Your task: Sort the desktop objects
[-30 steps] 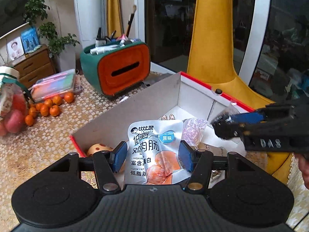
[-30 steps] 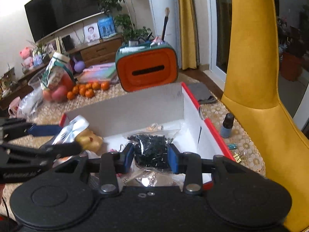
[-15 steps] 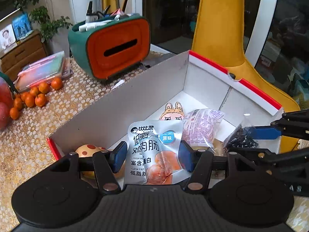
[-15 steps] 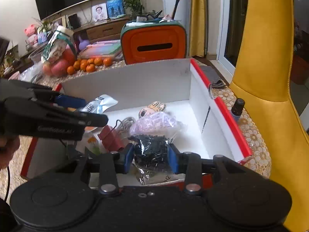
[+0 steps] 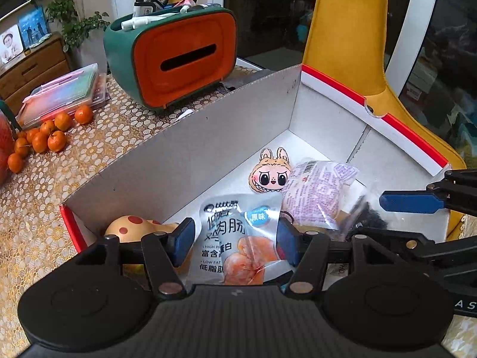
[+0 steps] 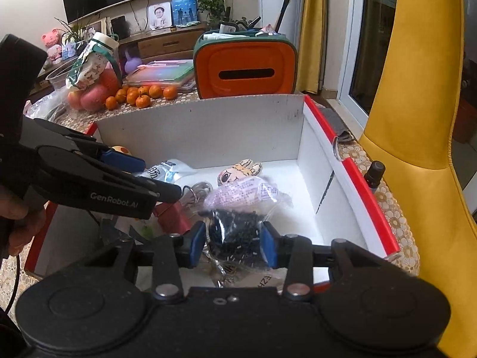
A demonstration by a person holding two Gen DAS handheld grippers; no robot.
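Observation:
A white cardboard box (image 5: 179,161) with red edges lies below both grippers. My left gripper (image 5: 235,244) hangs over its near end. A silver snack pouch (image 5: 238,238) stands upright between its blue pads, which still touch it as the jaws are opening. My right gripper (image 6: 234,243) holds a clear bag of small black bits (image 6: 235,229) low over the box floor, and its jaws are opening too. The right wrist view has the left gripper (image 6: 155,176) at the left with the pouch (image 6: 167,170). At the right of the left wrist view is the right gripper (image 5: 387,217).
In the box lie a pale purple packet (image 5: 316,191), a bunny-face sticker (image 5: 269,173), a spotted toy (image 5: 131,226) and a red clip (image 6: 173,217). Behind it stand an orange-green organiser (image 5: 179,59) and tangerines (image 5: 44,137). A yellow chair (image 6: 417,119) and a small dark bottle (image 6: 374,173) are at the right.
Both grippers have come in lower over the box with their loads. The right gripper's pads stand slightly further apart around the bag.

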